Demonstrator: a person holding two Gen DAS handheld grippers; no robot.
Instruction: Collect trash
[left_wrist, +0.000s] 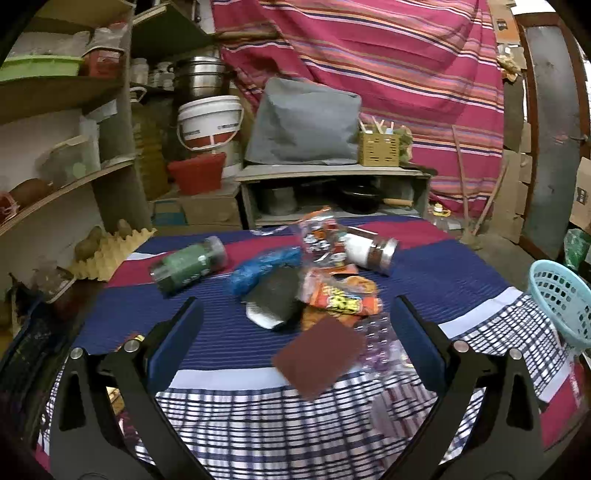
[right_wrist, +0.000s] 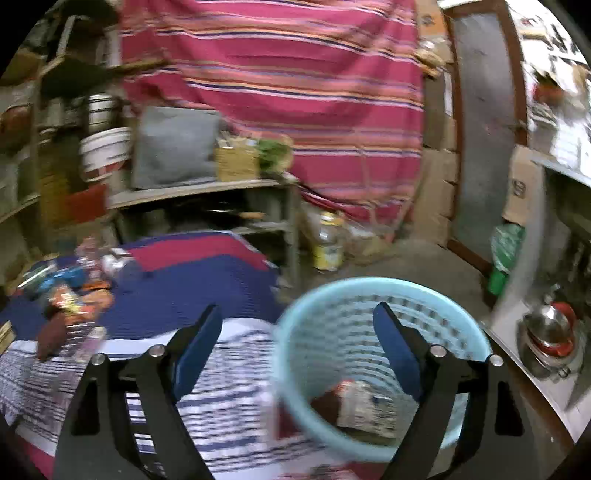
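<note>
Straight ahead of your left tongs (left_wrist: 295, 314), on the striped tablecloth (left_wrist: 229, 343), lies the heap of trash you have yet to gather, while the blue basket (right_wrist: 291, 332) sits under your right tongs (right_wrist: 297, 321), off the cloth's right edge. Both tongs stand spread wide and grasp nothing. Your left hand is the nearer one to the heap; the right is over the basket, which already holds a brown and white packet (right_wrist: 358, 404).

Nearest to the left tongs, just ahead and between the two fingers, is the flat brown scouring pad (left_wrist: 319, 356), turned cornerwise so that one corner points back at you. Beyond it lie the orange snack wrappers (left_wrist: 340, 295) and a dark pouch (left_wrist: 275, 301), touching one another. Further off, the blue crumpled bag (left_wrist: 258, 269) runs up and to the right. The green jar (left_wrist: 188, 264) lies on its side to the left, and the white jar (left_wrist: 369, 251) to the right, both probably not trash

Judged from here, the pad is the likely first pick, and the basket lies to the right of it
</note>
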